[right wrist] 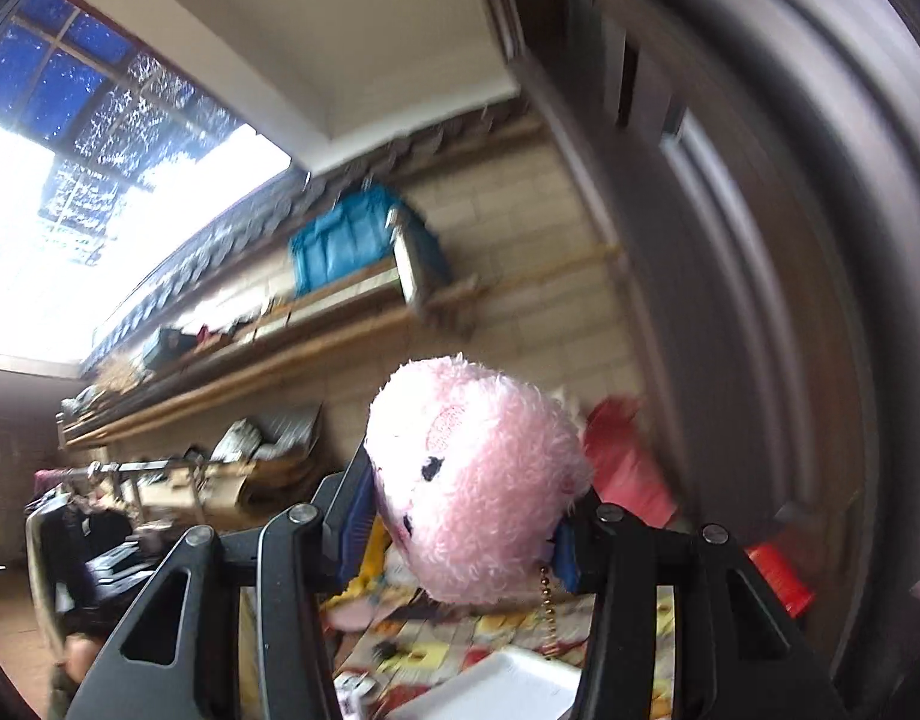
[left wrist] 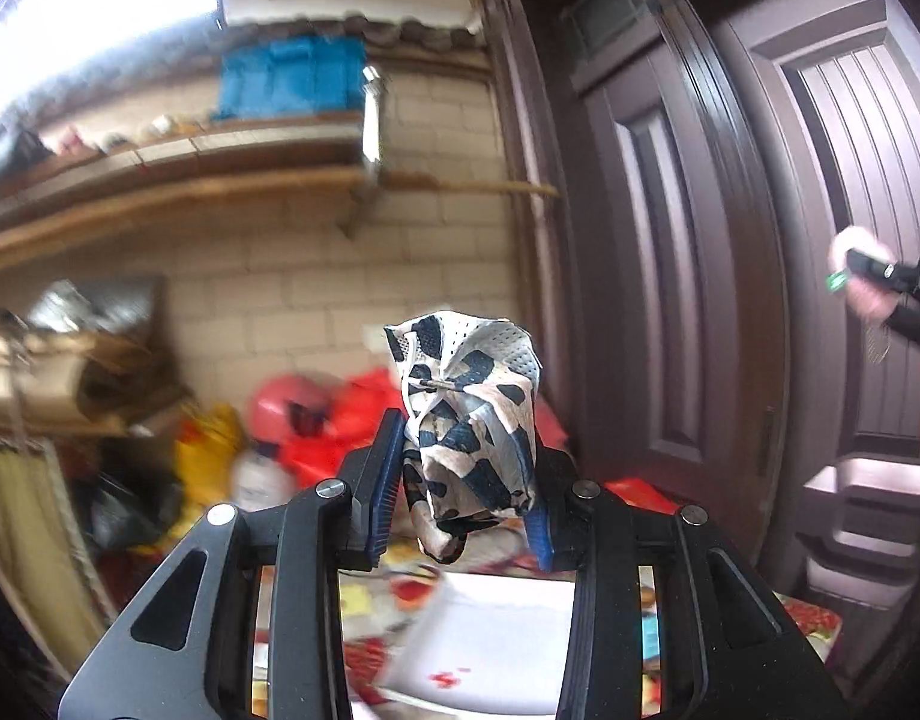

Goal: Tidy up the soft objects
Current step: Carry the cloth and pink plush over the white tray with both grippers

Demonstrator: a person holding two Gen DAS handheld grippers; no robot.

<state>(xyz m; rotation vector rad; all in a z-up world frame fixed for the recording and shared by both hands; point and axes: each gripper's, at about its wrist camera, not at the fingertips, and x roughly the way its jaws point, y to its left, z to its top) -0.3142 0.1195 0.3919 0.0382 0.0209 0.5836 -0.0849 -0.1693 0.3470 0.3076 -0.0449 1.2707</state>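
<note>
Both claws are up in the air and both are loaded. The left gripper (left wrist: pixel 460 480) has its blue-padded fingers (left wrist: pixel 383 480) squeezed in on a bunched-up mesh cloth (left wrist: pixel 469 420), white and tan with dark blotches and a white drawstring across it; the fabric bulges out above and sags below the grip. Beneath it lies a white tray (left wrist: pixel 484 642) on a busy patterned table covering (left wrist: pixel 808 618). Over on the right gripper (right wrist: pixel 460 516), the jaws are pressed against a fluffy pink plush toy (right wrist: pixel 472 480), a small stitched eye facing the camera and a gold ball chain (right wrist: pixel 544 606) dangling from its underside. From the left wrist view that same pink toy (left wrist: pixel 868 294) shows far right, held in front of the dark panelled door (left wrist: pixel 700 240). Behind, a brick wall with a wooden shelf (left wrist: pixel 177 180) carrying a blue crate (left wrist: pixel 291 78), everything blurred.
</note>
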